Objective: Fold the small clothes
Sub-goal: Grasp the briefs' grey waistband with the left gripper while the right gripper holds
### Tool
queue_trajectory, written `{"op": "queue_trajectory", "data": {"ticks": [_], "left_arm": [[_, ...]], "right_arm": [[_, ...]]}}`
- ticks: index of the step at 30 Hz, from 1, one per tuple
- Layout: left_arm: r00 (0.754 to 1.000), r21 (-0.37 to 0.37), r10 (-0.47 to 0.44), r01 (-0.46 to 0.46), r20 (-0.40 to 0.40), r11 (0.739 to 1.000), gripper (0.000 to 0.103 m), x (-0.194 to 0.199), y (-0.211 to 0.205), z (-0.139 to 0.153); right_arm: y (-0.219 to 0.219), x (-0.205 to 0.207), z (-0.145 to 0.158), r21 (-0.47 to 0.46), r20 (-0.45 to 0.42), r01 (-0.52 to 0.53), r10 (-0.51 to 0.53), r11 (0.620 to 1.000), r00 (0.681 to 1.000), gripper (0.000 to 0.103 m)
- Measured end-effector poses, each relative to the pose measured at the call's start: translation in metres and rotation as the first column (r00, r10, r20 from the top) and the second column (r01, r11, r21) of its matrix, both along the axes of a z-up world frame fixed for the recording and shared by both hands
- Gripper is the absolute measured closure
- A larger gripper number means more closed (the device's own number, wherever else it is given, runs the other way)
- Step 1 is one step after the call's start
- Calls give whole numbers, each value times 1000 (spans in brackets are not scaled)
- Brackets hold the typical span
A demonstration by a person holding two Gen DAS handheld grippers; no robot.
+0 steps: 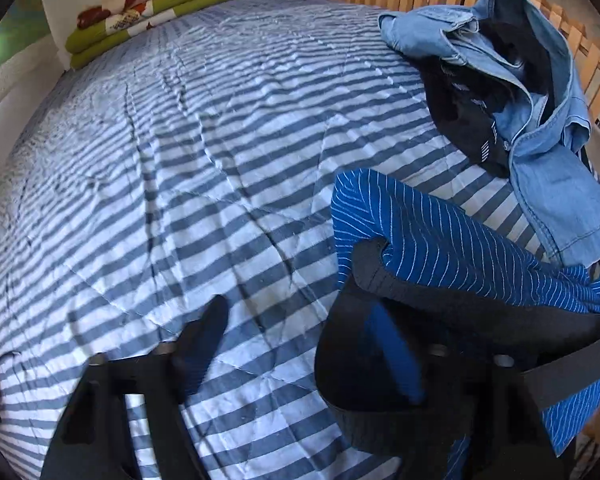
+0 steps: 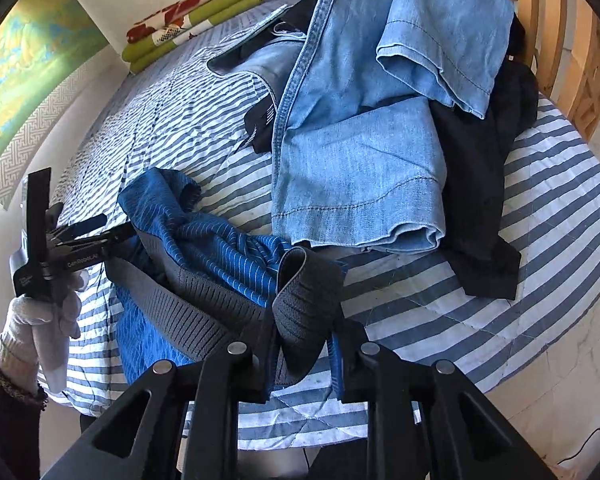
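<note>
Right claw [image 2: 296, 344], bottom centre: pinching grey waistband [image 2: 308, 300] of blue striped shorts [image 2: 220, 240]. Left claw [image 2: 116, 236], far left: jaws parted around same waistband, grip unclear. Denim shirt [image 2: 360, 160] and black garment [image 2: 476, 200] upper right, on striped bedspread [image 2: 540, 280].

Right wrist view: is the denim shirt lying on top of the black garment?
Yes, the denim shirt overlaps the black garment, which sticks out from beneath its right side.

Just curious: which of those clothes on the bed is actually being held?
The blue pinstriped garment, held by its grey waistband; the denim shirt and black garment lie untouched.
</note>
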State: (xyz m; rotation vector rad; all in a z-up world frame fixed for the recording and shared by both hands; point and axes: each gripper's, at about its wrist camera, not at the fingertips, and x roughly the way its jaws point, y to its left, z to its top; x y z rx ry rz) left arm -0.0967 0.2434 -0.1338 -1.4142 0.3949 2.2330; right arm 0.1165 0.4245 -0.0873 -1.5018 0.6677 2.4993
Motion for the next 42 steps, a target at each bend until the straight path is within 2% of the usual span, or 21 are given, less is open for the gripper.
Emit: {"op": "queue_trajectory", "data": {"ticks": [1,2,3,5,8,12,13,15,17,19,21,22,24,25,27,30,33,36,39,40,42], "left_arm": [[999,32,18,-19,34,999,85,0,-2,-1],[999,67,38,-40,38,997,95,2,-7,3],[998,83,49,-51,26,995,102,6,-12,9],[997,102,73,-72,-10,992,103,14,-27,25],[992,188,118,-107,-51,976,103,27,-73,62],[977,243,176,-144,-116,959,103,39,-126,97],[979,250,177,-148,-98,957,101,37,-131,97],[985,263,170,-157,-29,952,81,32,-132,89],[988,274,149,-152,32,950,33,28,-120,72],[990,287,124,-139,70,948,25,25,-100,53],[984,286,125,-157,127,945,26,19,-80,31],[977,291,138,-180,160,940,31,16,-74,21],[959,288,159,-225,233,931,66,11,-65,0],[948,289,168,-246,270,925,97,9,-63,-9],[937,322,189,-283,294,904,101,11,-67,-16],[942,358,219,-302,254,884,101,25,-89,2],[949,413,260,-313,181,855,101,46,-135,43],[939,441,341,-327,51,836,101,77,-192,96],[909,430,407,-336,-84,838,101,123,-245,133],[900,405,421,-345,-113,847,101,137,-258,134],[899,332,421,-363,-121,871,100,159,-276,121]], "right_arm": [[0,0,0,-5,-4,6,-6,1000,1000,84],[-1,1,1,-5,-11,10,-10,1000,1000,85],[-2,2,4,-1,-24,13,-13,1000,1000,85],[-7,5,13,19,-59,18,-16,1000,998,86],[-15,6,31,41,-112,21,-16,999,994,87],[-38,1,59,78,-186,-15,30,997,982,89],[-45,2,67,92,-204,-24,43,995,978,89],[-57,5,81,126,-232,-32,61,991,971,89],[-65,10,88,149,-243,-45,80,988,967,89],[-69,16,91,165,-240,-42,81,985,967,89],[-70,22,89,170,-226,-33,72,985,972,89],[-70,25,87,172,-217,-24,61,985,974,89],[-68,30,83,163,-207,-13,47,986,977,89],[-68,33,82,164,-204,-10,44,986,978,89],[-69,37,80,184,-201,-4,42,983,979,89],[-72,39,81,208,-204,-7,51,978,978,89],[-77,38,87,221,-219,-21,71,975,973,89],[-89,29,93,227,-241,-50,105,973,965,89],[-110,15,98,211,-280,-104,162,972,946,89],[-120,10,97,204,-289,-131,188,970,939,89],[-138,0,87,192,-278,-194,243,962,929,89]]}}
